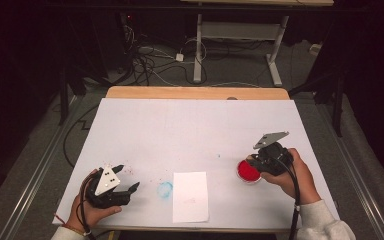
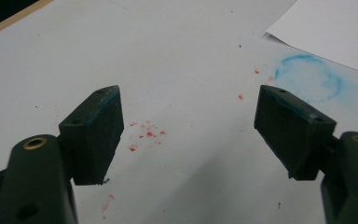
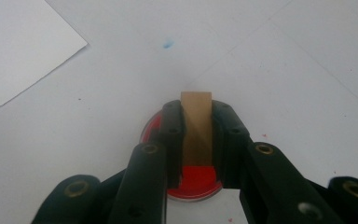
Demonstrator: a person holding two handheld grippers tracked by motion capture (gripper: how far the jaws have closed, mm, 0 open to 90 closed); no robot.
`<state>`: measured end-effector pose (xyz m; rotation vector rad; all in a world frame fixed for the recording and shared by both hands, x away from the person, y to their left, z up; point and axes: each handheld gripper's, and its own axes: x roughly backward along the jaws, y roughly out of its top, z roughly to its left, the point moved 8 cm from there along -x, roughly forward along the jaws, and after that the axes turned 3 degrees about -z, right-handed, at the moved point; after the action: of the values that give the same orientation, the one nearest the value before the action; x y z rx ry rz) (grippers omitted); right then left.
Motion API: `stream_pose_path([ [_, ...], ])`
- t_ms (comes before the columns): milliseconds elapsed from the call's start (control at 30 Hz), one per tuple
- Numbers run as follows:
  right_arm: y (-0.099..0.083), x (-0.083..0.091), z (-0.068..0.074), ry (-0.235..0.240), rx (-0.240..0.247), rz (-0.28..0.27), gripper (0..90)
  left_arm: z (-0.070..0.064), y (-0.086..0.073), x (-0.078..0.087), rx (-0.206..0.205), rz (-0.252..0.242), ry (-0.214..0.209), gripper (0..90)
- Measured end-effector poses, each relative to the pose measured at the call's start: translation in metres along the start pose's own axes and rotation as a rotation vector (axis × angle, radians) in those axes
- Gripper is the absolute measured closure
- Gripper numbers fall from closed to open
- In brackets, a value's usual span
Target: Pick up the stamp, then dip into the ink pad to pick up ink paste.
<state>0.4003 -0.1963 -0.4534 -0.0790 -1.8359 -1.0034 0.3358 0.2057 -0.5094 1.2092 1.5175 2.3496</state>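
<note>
While the right tool point(image 3: 196, 140) pinches a wooden block point(image 3: 196, 128) over the red dish point(image 1: 248, 171), white paper point(image 1: 190, 196) lies apart

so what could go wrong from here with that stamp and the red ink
1. The right gripper holds the wooden stamp over the red ink pad; a tilted press could ink it unevenly.
2. Carried to the white paper, it might drip, as the red specks on the table suggest.
3. The open left gripper holds nothing, so the paper may slide.
</note>
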Motion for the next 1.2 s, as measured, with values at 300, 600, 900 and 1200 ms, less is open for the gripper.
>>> stream_pose_path([
  [300,-0.005,-0.008,0.006,0.014,0.024,0.034,76.3,-0.001,0.0,0.001,-0.006,0.001,0.004,23.5],
  [600,-0.017,-0.016,0.006,0.016,0.027,0.076,76.3,-0.001,-0.001,0.003,-0.008,0.007,0.007,23.4],
  [900,-0.025,-0.036,0.009,0.018,0.038,0.135,76.4,-0.001,-0.003,0.002,-0.008,0.016,0.01,23.3],
  [1200,-0.028,-0.037,0.01,0.013,0.032,0.14,76.6,-0.003,0.001,0.004,-0.034,0.007,0.016,23.0],
])
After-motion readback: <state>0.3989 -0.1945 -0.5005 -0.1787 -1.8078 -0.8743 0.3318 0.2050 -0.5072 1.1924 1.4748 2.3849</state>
